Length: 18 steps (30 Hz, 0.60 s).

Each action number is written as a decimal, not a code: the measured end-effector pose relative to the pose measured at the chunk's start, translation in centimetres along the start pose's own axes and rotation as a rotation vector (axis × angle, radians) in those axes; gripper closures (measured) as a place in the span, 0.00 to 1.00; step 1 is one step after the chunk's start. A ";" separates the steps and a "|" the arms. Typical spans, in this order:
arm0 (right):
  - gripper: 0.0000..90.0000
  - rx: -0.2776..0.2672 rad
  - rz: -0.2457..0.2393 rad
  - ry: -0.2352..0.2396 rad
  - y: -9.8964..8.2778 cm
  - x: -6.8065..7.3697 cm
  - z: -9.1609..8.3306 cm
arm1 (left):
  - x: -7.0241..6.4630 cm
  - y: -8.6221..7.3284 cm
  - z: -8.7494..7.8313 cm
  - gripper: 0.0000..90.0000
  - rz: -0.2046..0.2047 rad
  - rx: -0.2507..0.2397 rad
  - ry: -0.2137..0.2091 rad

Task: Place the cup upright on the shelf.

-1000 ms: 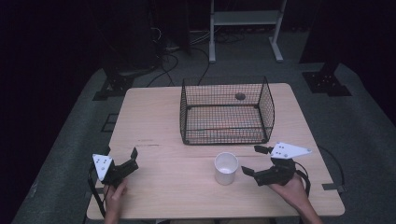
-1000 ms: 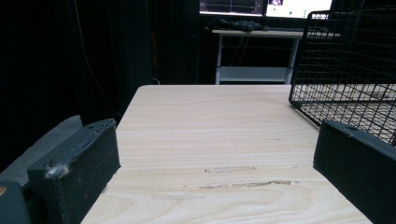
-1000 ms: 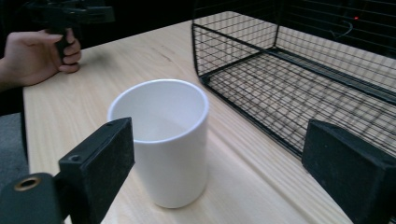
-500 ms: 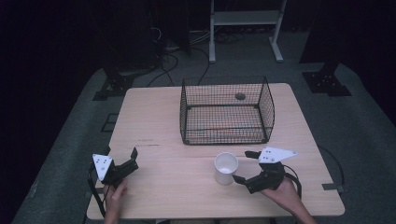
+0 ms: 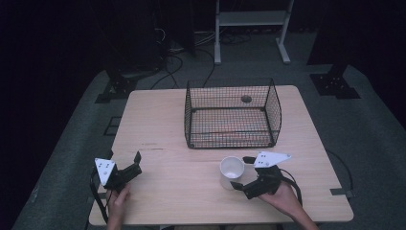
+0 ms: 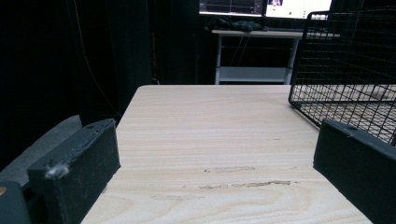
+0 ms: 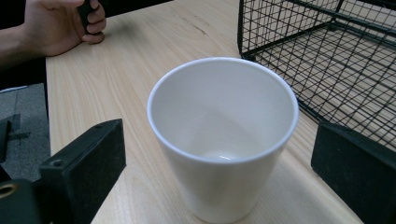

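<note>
Right gripper view shows the right tongs [image 7: 215, 186] spread wide, one black jaw on each side of the white cup [image 7: 223, 135], neither jaw touching it. The cup stands upright and empty on the wooden surface [image 7: 130, 60], just in front of the wire basket [image 7: 327, 51]. To grip it well, I judge the tongs should slide forward until the jaws bracket the widest part of the wall below the rim, stay level, then close gently and evenly so the smooth cup neither tips nor squirts out. A lift should go straight up before any move toward the basket, clearing its near rim. In the high view the left tongs [image 5: 133, 163] rest wide open and empty near the surface's front left corner, well apart from the cup. Count: one cup, one basket, two tongs, two hands, one surface
</note>
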State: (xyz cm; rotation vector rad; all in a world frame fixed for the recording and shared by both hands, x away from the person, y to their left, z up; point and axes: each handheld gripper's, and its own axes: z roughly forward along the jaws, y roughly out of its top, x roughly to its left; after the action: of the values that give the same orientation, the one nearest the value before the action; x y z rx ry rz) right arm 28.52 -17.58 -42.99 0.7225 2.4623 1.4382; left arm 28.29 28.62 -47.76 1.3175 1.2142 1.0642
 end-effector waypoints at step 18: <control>0.17 0.038 -0.027 0.012 0.3 -0.2 3.2 | 0.0 0.0 0.0 0.00 -0.005 -0.001 -0.001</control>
State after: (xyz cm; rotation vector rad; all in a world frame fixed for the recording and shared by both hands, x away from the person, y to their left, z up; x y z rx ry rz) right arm 30.03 -15.12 -44.39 0.6870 2.5049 1.3938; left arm 28.29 28.66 -47.77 1.3137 1.2156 1.0604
